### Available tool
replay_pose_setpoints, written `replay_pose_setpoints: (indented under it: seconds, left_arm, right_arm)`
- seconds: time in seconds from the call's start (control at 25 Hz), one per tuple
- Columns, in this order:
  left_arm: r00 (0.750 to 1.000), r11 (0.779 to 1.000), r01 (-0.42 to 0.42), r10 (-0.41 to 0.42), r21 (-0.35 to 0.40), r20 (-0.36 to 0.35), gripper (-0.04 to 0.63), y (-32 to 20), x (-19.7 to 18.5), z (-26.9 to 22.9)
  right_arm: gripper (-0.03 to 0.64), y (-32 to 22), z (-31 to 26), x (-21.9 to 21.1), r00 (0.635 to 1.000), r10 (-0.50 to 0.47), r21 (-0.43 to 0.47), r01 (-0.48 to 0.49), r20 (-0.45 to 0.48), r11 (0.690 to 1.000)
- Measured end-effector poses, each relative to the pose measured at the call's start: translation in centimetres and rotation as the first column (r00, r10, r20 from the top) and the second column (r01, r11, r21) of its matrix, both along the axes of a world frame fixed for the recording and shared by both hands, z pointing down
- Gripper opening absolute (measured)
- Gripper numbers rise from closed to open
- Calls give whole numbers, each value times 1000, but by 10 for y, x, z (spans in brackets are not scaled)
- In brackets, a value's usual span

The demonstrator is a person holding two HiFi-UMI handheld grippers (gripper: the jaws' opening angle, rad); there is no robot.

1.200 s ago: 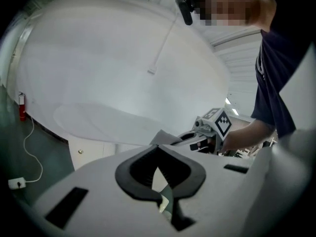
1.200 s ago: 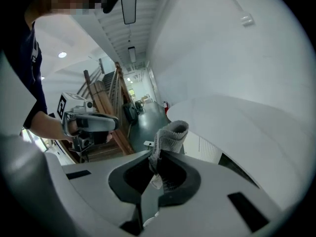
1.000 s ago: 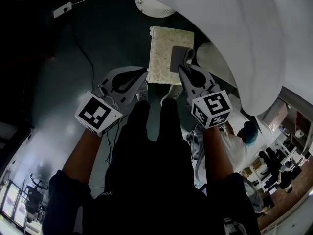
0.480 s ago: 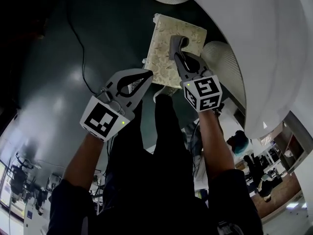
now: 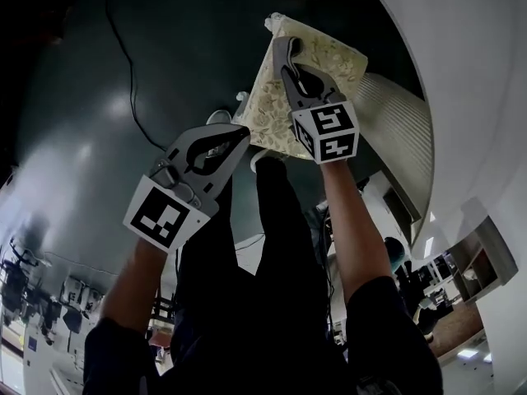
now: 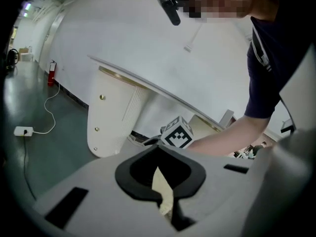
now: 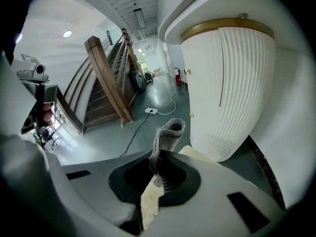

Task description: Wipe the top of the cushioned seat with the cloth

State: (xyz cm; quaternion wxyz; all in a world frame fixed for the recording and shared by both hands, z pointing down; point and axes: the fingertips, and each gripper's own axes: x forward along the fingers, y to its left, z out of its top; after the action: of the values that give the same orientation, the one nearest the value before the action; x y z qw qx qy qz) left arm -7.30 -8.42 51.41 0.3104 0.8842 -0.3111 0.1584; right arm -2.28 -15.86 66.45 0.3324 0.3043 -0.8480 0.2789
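Cloth (image 7: 168,132) is sitting pinched between the jaws of my right gripper (image 5: 288,60), which I am holding over the far part of the cushioned seat (image 5: 268,113), above its patterned cream top. My left gripper (image 5: 237,134) is hovering by the seat's near edge, jaws together, gripping nothing.

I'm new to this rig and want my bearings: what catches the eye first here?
The right gripper stands out first, shut on a grey cloth over the far part of the patterned seat, at the head view's top centre. The left gripper hangs shut and empty by the seat's near edge. A white ribbed cabinet curves along the right.
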Motion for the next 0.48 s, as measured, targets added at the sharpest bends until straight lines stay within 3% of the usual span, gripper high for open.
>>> replay_pose_setpoints:
  seconds: [0.2,0.48]
  left_arm:
    - [1000,1000,-6,6,-21,15,6,3,-1,10]
    - [999,998,-49,49,-36,15,6,6,21,16]
  right_arm:
    - [34,-10,38,12,999,34,-31,-35,-42,999]
    - [34,-8,60,64,989,122,-63,-128,-87,990]
